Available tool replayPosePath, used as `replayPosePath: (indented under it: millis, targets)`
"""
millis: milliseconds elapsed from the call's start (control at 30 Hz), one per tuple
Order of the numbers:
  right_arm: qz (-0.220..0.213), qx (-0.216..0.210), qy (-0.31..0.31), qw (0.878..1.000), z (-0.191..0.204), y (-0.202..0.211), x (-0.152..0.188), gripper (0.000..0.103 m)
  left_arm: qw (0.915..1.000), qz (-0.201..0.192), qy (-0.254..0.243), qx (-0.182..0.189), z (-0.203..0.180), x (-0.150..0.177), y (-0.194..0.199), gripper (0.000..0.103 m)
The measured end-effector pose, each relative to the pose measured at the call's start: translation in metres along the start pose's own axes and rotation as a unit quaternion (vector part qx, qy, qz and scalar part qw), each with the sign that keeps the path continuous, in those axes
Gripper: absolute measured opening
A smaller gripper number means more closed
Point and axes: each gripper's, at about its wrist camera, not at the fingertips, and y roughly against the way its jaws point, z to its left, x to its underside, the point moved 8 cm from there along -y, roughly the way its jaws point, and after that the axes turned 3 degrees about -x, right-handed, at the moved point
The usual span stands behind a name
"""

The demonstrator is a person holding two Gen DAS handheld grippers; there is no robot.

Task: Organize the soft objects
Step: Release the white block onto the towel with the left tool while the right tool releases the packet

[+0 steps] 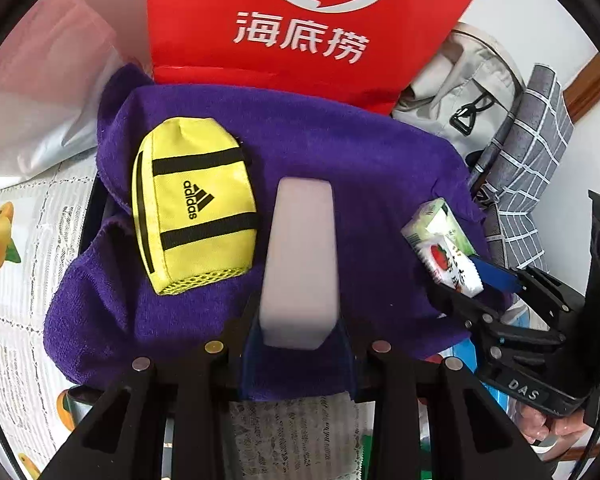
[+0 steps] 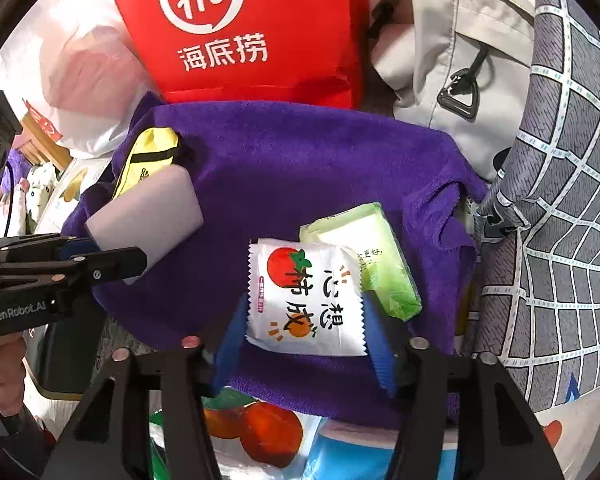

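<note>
Centrally, a purple towel (image 1: 340,152) is seen draped over what looks like a dark container, of which only an edge shows at the left, with soft items laid on top of it. A pale lilac block (image 1: 300,264) is clamped between the blue pads of the left gripper (image 1: 300,344), whose jaws are set narrowly against its sides; the block is held just above or on the towel, and which cannot be told. A yellow pouch (image 1: 192,204) with black stripes is lying on the towel just to the left of the block. The white tissue packet (image 2: 304,300) printed with a red fruit is framed by the right gripper (image 2: 304,344), whose jaws stand fairly wide; whether the blue fingers (image 2: 232,336) press on the packet's edges cannot be told, as the packet appears to rest on the towel. A green packet (image 2: 384,256) is tucked partly under the white one. Behind the towel, a red bag (image 2: 252,32) with a white logo is propped upright, flanked by a grey backpack (image 2: 452,40) and a checked grey cloth (image 2: 560,220) on the right.
</note>
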Motion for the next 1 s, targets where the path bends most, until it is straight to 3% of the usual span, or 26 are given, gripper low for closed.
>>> replayPosePath:
  millis: [233,467,667,1000]
  targets:
    - [-0.009,0.014,0.009,1.0,0.001,0.005,-0.004,0.068,0.9997,-0.007,0.018,-0.016,0.017,-0.005,0.008,0.035]
    - [-0.036,0.013,0.002,0.999,0.001,0.025,-0.009,0.068,0.998,-0.03,0.01,-0.055,0.028,-0.008,0.016,0.057]
    - [-0.085,0.006,-0.011,0.996,0.007,0.055,-0.011,0.068,0.9973,-0.049,0.004,-0.055,0.026,-0.01,0.029,0.06]
    - [-0.128,-0.006,-0.033,0.991,0.019,0.108,0.053,0.067,0.9959,-0.08,-0.023,-0.035,-0.002,0.003,0.062,0.061]
